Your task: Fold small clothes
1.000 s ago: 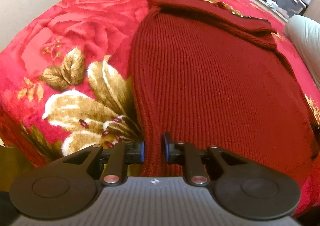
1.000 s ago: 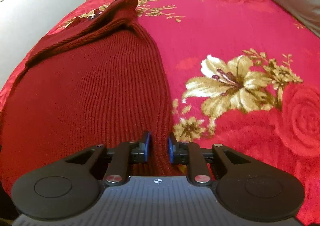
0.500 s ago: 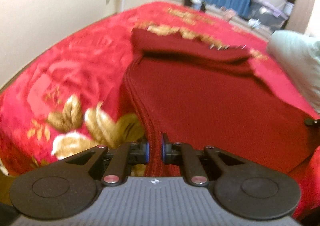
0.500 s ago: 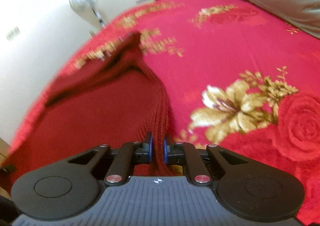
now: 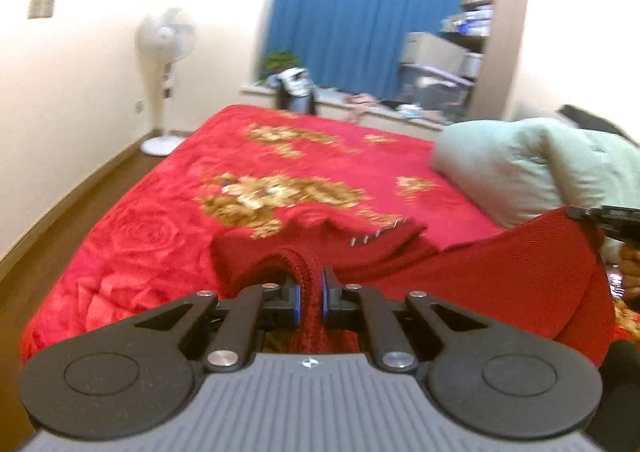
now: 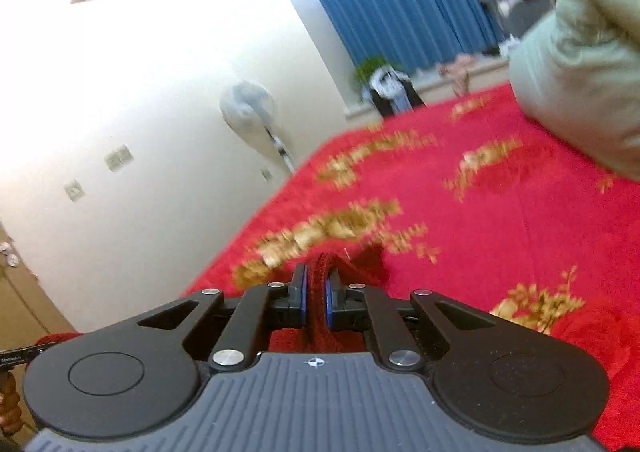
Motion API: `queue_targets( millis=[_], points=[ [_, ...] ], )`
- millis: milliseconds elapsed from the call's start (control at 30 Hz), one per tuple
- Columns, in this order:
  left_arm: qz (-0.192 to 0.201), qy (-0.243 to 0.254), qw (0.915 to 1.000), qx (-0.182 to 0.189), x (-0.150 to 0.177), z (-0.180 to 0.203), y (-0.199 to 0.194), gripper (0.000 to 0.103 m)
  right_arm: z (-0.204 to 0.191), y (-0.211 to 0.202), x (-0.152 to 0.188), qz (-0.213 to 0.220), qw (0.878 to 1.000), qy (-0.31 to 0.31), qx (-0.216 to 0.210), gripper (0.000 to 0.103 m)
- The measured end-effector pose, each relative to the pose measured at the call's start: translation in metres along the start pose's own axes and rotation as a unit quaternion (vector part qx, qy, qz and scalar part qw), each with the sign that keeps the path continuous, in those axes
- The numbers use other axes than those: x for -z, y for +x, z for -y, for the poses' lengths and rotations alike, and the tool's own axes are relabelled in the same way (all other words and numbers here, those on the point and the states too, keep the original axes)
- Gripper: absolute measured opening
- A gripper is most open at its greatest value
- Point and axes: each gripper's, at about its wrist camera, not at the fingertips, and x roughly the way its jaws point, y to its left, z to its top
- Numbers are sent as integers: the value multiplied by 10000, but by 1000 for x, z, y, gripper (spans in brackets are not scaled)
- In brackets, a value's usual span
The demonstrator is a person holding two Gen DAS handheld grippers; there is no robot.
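Bed [image 5: 168, 212] fills the lower half of both views, covered by a red blanket [image 6: 500, 220] with gold flower print. Blue curtain [image 5: 360, 12] hangs at the far wall behind a low ledge that carries blurred clutter. Pale green pillow [image 5: 532, 168] lies at the right edge of the bed. White standing fan [image 5: 166, 36] stands on the floor beside the bed's far left corner, against the cream wall.

Dark red knitted sweater [image 5: 500, 272] is raised off the blanket along its near edge and sags between the two tools. Its far part, with a row of small metal studs, rests on the bed.

Left gripper [image 5: 311, 294] is clamped tight on a thick ribbed fold of the sweater; the blue pads press the knit from both sides. Right gripper [image 6: 316, 298] is closed the same way on another bunched edge of the sweater, knit filling the narrow gap between its pads. In the left wrist view the tip of the other tool shows at the right edge, touching the sweater's far corner. Both views are blurred.
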Motion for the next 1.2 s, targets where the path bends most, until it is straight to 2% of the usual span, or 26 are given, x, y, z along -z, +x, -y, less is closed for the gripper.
queue_targets(
  millis=[100,167,233,367,400,467,533,600,633,700,733,833,867,900,933,1000,1067,1133,1200],
  points=[
    [-49,-348,9991,225,-4,-12,-10,10,-2,-28,-8,167,9997,39,-171,8],
    [-231,-853,9958,234,3,-30,14,10,8,-21,-4,140,9996,214,-102,7],
    [-555,-1142,9919,30,14,-48,60,10,22,8,6,-41,9993,243,284,7],
    [-1340,-1150,9835,-382,24,-84,169,11,59,95,20,-614,9936,230,916,6],
    [-1510,-1195,9803,-435,27,-96,193,11,68,116,25,-769,9913,322,1018,3],
    [-1815,-1360,9719,-624,31,-118,238,11,89,158,28,-984,9827,382,1523,0],
    [-1974,-1730,9633,-564,43,-141,267,14,108,189,32,-1154,9779,323,1713,0],
    [-2220,-2161,9493,-534,64,-161,279,16,127,203,39,-1240,9736,561,1835,0],
    [-2291,-2244,9456,-548,63,-166,281,18,134,206,44,-1239,9731,607,1844,1],
    [-1931,-2313,9529,-355,53,-169,273,19,144,209,56,-1282,9717,613,1887,3],
    [-1842,-2340,9542,-267,52,-170,268,20,147,212,59,-1452,9704,593,1838,3],
    [-1770,-2250,9578,-247,52,-172,256,23,142,213,59,-1596,9749,95,1547,5],
    [-1709,-2183,9604,-273,53,-173,250,27,141,212,59,-1617,9754,-53,1497,8],
    [-1584,-2048,9647,-475,53,-174,243,42,141,210,59,-1650,9760,-74,1423,9],
    [-1476,-1946,9674,-670,54,-176,235,51,141,208,59,-1677,9772,-29,1299,9],
    [-1406,-2110,9643,-769,60,-185,222,51,138,201,56,-1684,9803,-35,1032,11],
    [-1471,-2198,9599,-926,69,-194,211,51,130,196,58,-1755,9804,-263,852,22],
    [-1667,-2078,9587,-996,74,-195,206,51,120,195,63,-1907,9754,-606,923,25],
    [-1942,-1961,9572,-874,80,-192,208,52,112,196,71,-2058,9704,-879,909,25]
  ],
)
